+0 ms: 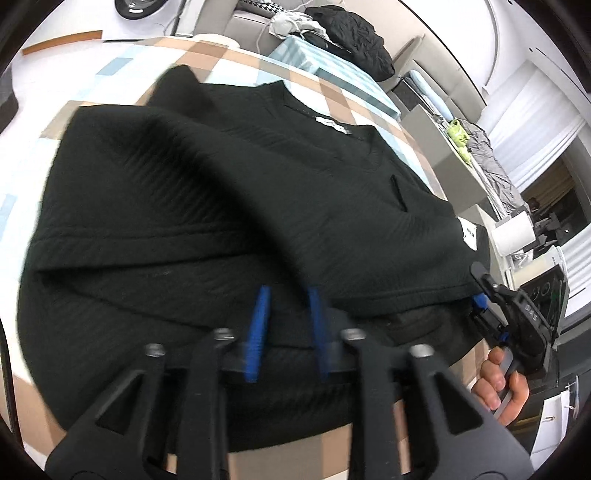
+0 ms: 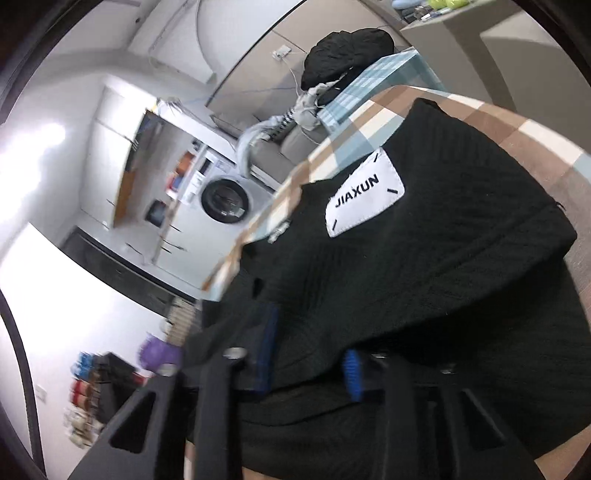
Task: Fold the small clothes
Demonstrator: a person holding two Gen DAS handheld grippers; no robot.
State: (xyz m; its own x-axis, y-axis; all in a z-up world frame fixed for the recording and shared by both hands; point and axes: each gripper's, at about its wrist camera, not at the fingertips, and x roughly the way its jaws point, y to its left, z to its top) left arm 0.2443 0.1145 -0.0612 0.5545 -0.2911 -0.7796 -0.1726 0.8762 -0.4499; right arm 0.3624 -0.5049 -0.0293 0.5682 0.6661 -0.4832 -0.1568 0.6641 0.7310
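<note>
A black ribbed garment [image 1: 258, 184] lies partly folded on the checked tablecloth [image 1: 110, 74], one layer turned over the other. Its white JIAXUN label [image 2: 364, 195] faces up in the right wrist view. My left gripper [image 1: 288, 317] hovers at the garment's near edge, its blue fingers apart and no cloth pinched between them. My right gripper [image 2: 310, 363] is at the garment's [image 2: 424, 258] right hem, with a fold of black cloth between its blue pads. It shows in the left wrist view as well, where the right gripper [image 1: 487, 317] is held by a hand [image 1: 498, 391].
The table's edge [image 2: 236, 251] drops to the floor at the left. Behind the table is a sofa with a black jacket [image 1: 354, 33] and grey clothes. A paper roll [image 1: 513, 232] and a green toy [image 1: 458, 133] sit to the right. A washing machine [image 2: 225, 201] stands farther off.
</note>
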